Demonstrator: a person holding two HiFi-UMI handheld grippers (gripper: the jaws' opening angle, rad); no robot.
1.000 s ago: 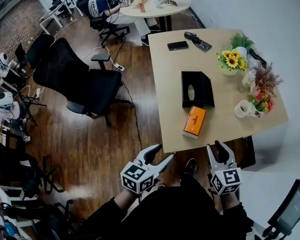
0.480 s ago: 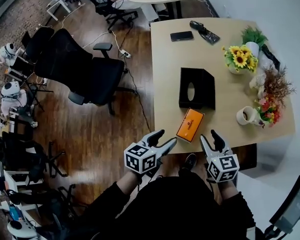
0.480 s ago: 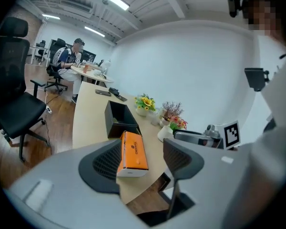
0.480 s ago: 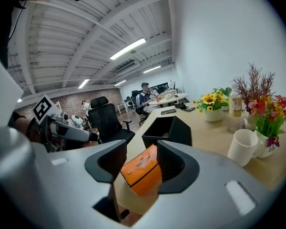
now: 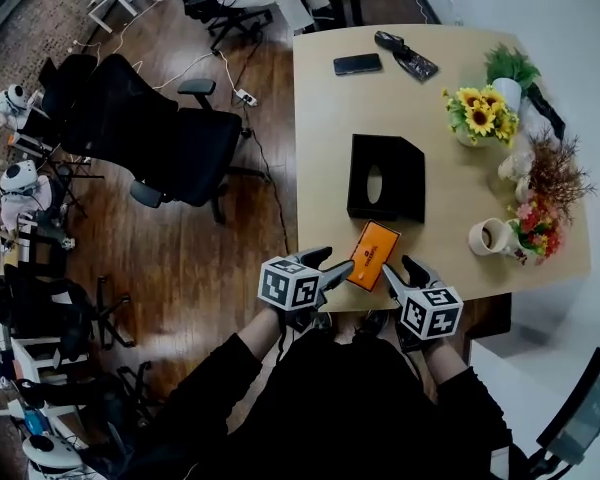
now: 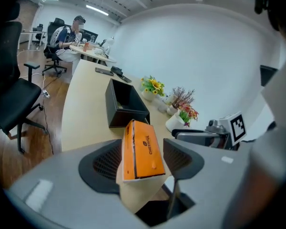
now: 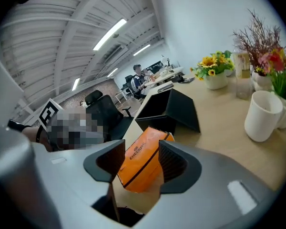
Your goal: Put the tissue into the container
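The left hand-held gripper point(image 5: 337, 265) hangs at the near edge of the counter point(image 5: 320, 118), jaws wide apart and holding nothing, its tips just beside the near left corner of the orange tissue pack point(image 5: 374, 252). The right hand-held gripper point(image 5: 402, 271) is equally wide open and empty, just beside the pack's near right side. The pack lies flat and askew, close to that near edge. The black container point(image 5: 385, 178) stands just beyond it, so close that I cannot tell whether they touch. Farther right stand a mug point(image 5: 485, 236) and flowers point(image 5: 477, 118).

The likely trouble is a jaw tip striking the pack before closing, sliding it skew or off the near edge. Two grippers squeezing at once could buckle the soft pack, and if it is carried in askew it may catch on the container's rim
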